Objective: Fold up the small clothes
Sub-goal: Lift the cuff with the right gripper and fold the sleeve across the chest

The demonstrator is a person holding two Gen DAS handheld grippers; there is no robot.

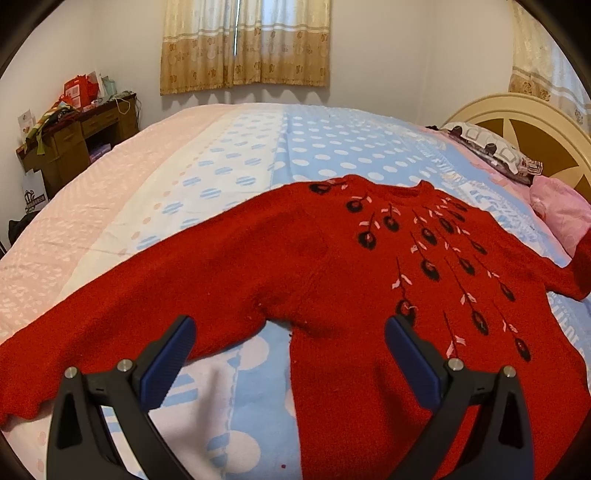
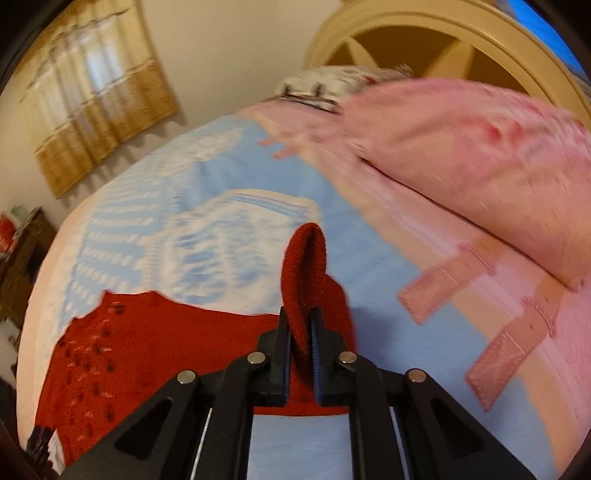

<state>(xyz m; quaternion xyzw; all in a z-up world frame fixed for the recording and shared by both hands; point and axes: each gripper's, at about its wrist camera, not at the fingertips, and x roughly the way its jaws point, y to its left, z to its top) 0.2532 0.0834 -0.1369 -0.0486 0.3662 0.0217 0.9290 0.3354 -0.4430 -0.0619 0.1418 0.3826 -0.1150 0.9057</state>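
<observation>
One red sweater [image 1: 332, 266] flat on bed [image 1: 229, 155], left gripper [image 1: 290, 332] spread apart, right gripper [image 2: 300, 317] clamped on sleeve cuff [image 2: 304, 266]

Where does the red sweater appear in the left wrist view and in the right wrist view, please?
Left wrist: red sweater spread across the middle and bottom.
Right wrist: body at lower left, cuff pinched in the right gripper at centre.
Shared landmark: cream headboard.

Fuzzy knit sweater [image 1: 332, 266]; matt cotton bedspread [image 1: 229, 155].
</observation>
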